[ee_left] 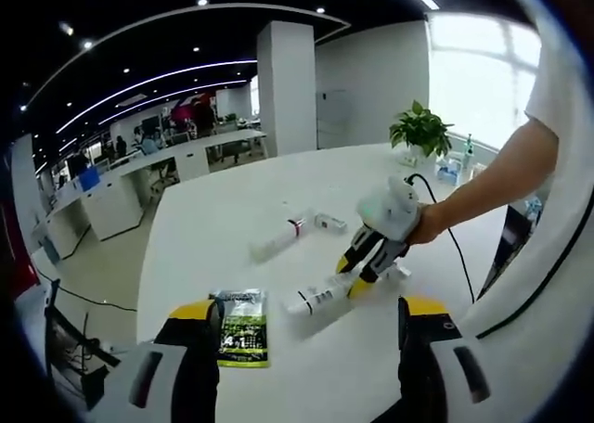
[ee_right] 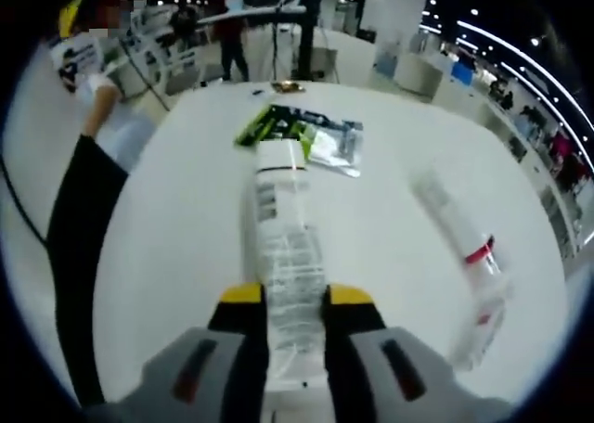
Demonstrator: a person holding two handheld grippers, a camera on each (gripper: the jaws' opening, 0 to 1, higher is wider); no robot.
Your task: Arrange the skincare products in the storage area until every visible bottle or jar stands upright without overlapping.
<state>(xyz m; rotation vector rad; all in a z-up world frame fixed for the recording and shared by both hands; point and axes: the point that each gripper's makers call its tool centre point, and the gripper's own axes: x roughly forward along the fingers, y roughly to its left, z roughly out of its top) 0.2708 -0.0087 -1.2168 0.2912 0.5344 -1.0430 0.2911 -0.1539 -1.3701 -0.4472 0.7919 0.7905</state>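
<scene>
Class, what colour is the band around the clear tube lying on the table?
Red, on the clear tube; clearest in the right gripper view.

My left camera sits back, looking across the table at my right gripper from afar. My right camera rides close and low over the tabletop. Both catch the packet.

Setting: large open-plan office. Evidence: long white desk rows at far left with seated people; dark ceiling with curved light strips and recessed spotlights; white structural column; bright window wall at far right; potted green plant on a broad white table; polished floor.
</scene>
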